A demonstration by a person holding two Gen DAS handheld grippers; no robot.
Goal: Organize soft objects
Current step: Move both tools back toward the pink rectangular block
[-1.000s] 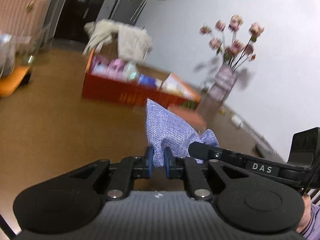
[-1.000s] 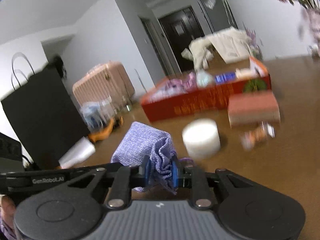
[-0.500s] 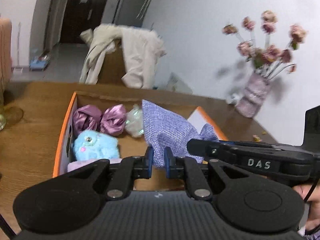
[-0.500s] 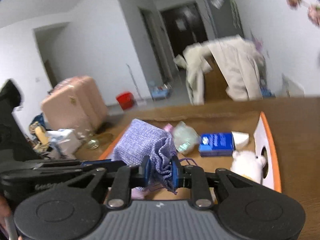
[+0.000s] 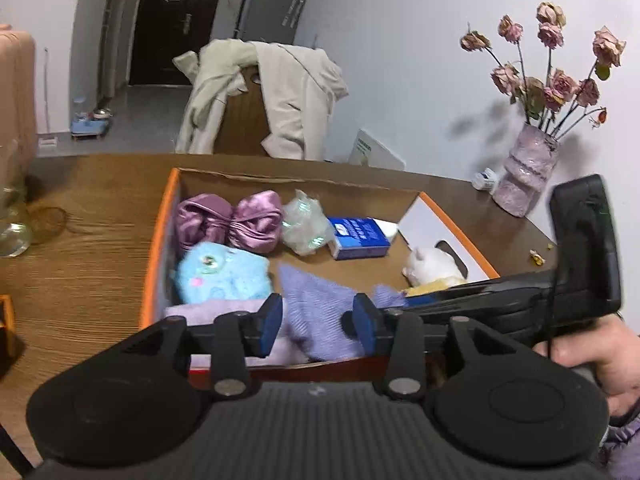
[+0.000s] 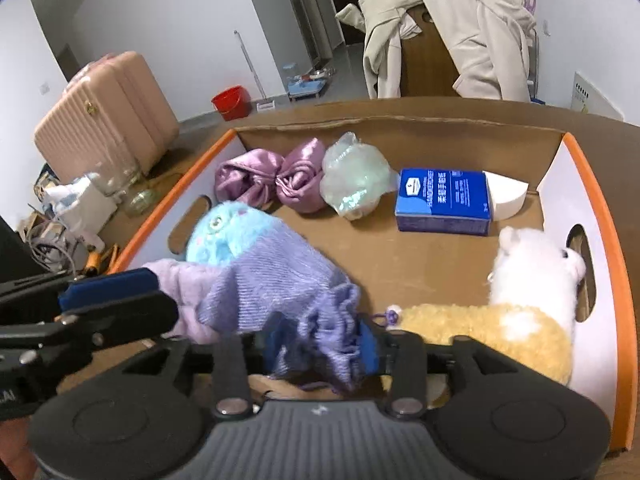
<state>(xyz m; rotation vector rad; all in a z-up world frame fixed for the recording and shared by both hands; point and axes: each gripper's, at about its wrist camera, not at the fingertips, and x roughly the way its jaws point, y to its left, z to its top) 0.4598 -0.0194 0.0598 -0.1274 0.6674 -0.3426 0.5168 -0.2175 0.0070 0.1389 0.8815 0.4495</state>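
lilac pouch [image 5: 320, 320] loose between both grippers' just-parted fingers [image 5: 269, 317] over the orange-rimmed box [image 6: 618, 280]

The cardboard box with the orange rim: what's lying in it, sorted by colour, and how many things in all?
Purple: 3, the satin bundle, the knit pouch, the pale fuzzy cloth
Blue: 2, the fluffy toy, the tissue pack
White: 2, the plush animal, the wedge
Clear-green: 1, the wrapped bundle
Total: 8

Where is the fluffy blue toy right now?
In both wrist views the fluffy blue toy sits on the left side of the cardboard box, in front of the shiny purple bundle and behind the purple pouch.
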